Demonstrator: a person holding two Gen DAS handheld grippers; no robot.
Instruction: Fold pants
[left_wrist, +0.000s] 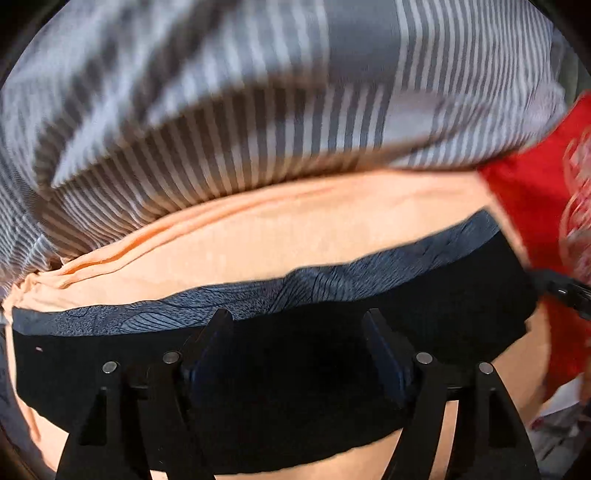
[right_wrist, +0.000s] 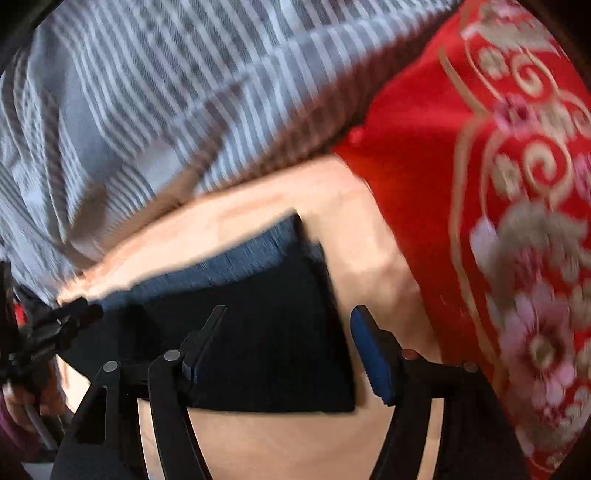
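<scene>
Peach sheet (left_wrist: 295, 236) covered bed; striped bedding (left_wrist: 221, 110) far, red floral quilt (right_wrist: 480, 184) right. Black pants (left_wrist: 295, 369) lay folded near. Left gripper (left_wrist: 299, 325), right gripper (right_wrist: 288, 317) both gaped open above pants.

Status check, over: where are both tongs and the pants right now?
Left tongs open over black pants. Right tongs open at the pants' right edge. Pants folded flat on peach sheet. Red floral fabric close on the right.
</scene>
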